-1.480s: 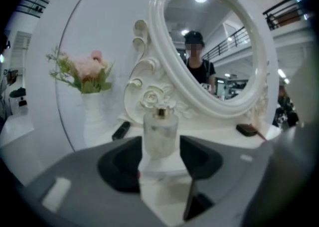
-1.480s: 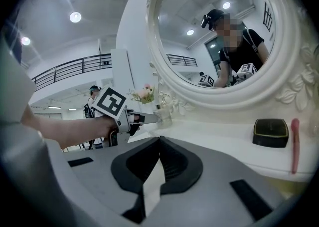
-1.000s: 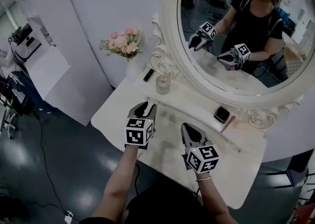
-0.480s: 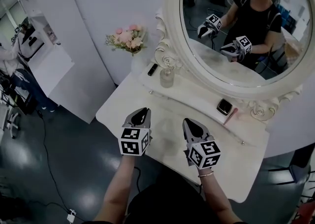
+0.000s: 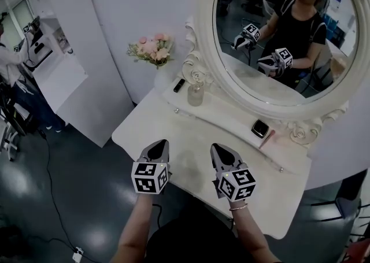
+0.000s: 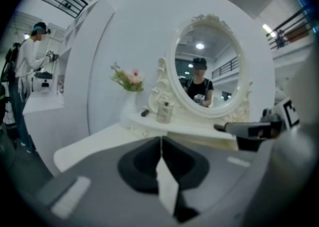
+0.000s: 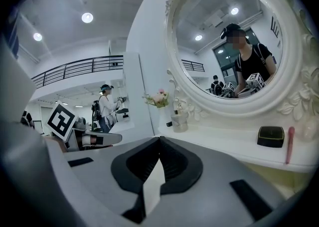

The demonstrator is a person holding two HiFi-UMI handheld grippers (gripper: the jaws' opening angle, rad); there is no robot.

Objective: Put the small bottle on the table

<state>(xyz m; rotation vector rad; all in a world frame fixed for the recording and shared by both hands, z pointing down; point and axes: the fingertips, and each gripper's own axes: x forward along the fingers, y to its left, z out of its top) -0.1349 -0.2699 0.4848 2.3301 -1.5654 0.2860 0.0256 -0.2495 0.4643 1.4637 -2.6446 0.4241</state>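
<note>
Both claws hover low over the front edge of the white dressing table [image 5: 186, 133], and neither has anything in it: the left gripper [image 5: 159, 148] has its 2 jaws pressed together at the tips, with only bare tabletop showing past them in its own view, and the right gripper [image 5: 221, 153] is closed the same way, empty. The small bottle [image 5: 195, 94] is not yet on the table surface. It stands upright on the raised shelf [image 5: 234, 116] at the foot of the oval mirror [image 5: 207, 54], just beside the carved scroll of the frame, well apart from both grippers. A small dark object [image 5: 179, 85] lies near it on the shelf, and a bunch of pink flowers [image 5: 151, 51] stands further left. The likeliest trouble comes from the jaws themselves: if whichever gripper reaches for the bottle arrives with its jaws together, the tips would push it rather than straddle it, and it could tip over or roll off the ledge. The bottle looks like smooth clear glass, so a pinch too high up or off-centre might let it slip on the way down. The spot is crowded too – a wide approach risks bumping the mirror scroll or sweeping the dark object off the shelf – and setting the bottle too near the table's front edge would leave it easy to knock down.
</note>
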